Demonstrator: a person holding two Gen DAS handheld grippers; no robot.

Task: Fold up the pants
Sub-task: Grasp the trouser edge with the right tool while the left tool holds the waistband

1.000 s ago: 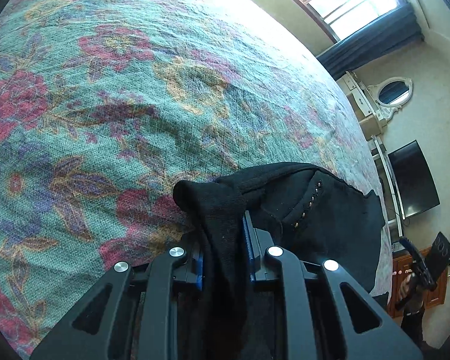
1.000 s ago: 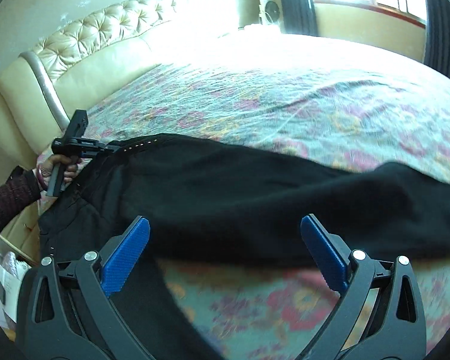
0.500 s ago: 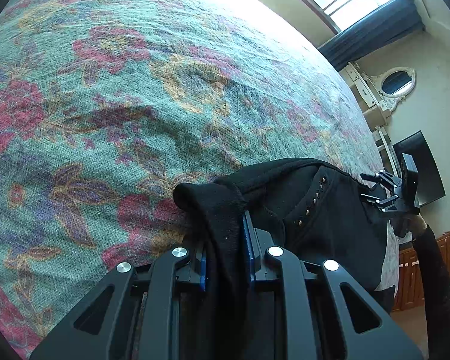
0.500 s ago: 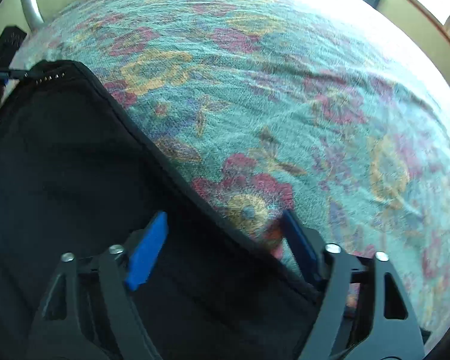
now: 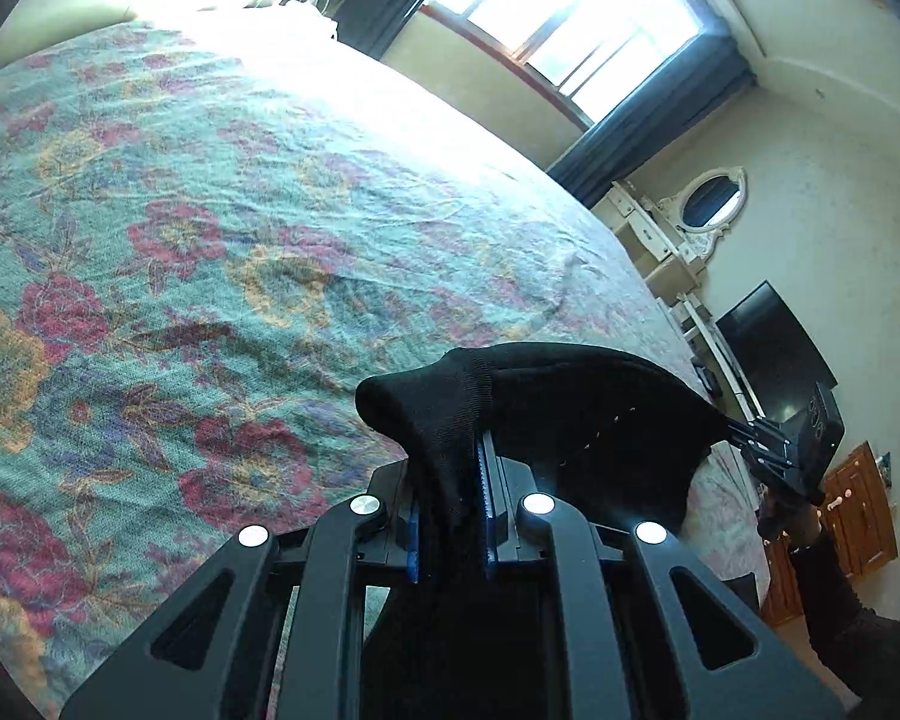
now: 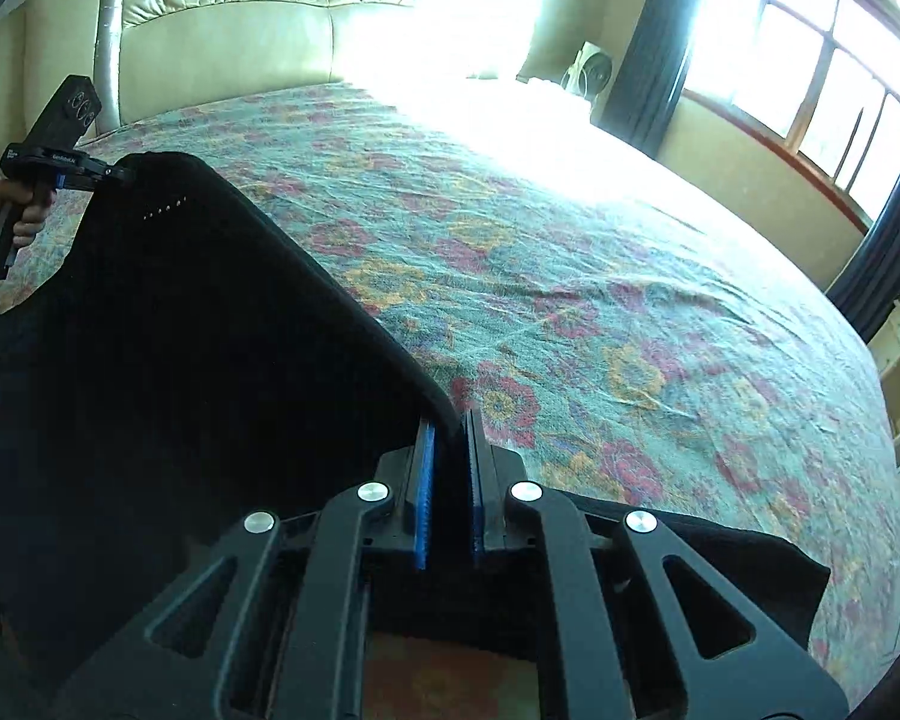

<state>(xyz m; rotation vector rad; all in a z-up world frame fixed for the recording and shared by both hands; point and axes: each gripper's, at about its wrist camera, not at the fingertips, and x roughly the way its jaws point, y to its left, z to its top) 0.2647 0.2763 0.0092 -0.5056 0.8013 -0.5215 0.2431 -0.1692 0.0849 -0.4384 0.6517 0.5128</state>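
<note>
Since the earlier frames: right gripper (image 6: 448,480), formerly spread wide above the cloth, has just been closing and now pinches the upper edge of the pants (image 6: 180,360) between its blue pads (image 6: 424,498); both tools have risen, and the garment, earlier lying on the bedspread (image 5: 210,240), is lifted at its top edge. Item: one pair of black pants with a row of small studs (image 6: 165,207). Location: hanging directly ahead of and below both tools, above the near side of the floral bedspread, with a loose part trailing under and to the right of the right gripper. Holds: left gripper (image 5: 450,498) pressed together on a bunched corner of the fabric, which pokes out beyond its fingertips; seen from the right wrist, that same tool sits at the far left end of the taut edge, with the person's hand (image 6: 21,213) on its handle. Purpose of holds, judged: two pinch points along one edge keep the cloth stretched flat, so it can be laid down or doubled over cleanly. Orientation: held edge runs straight from one gripper to the other; the body of the cloth drops below that line. Which end is the waistband cannot be told for certain.
</note>
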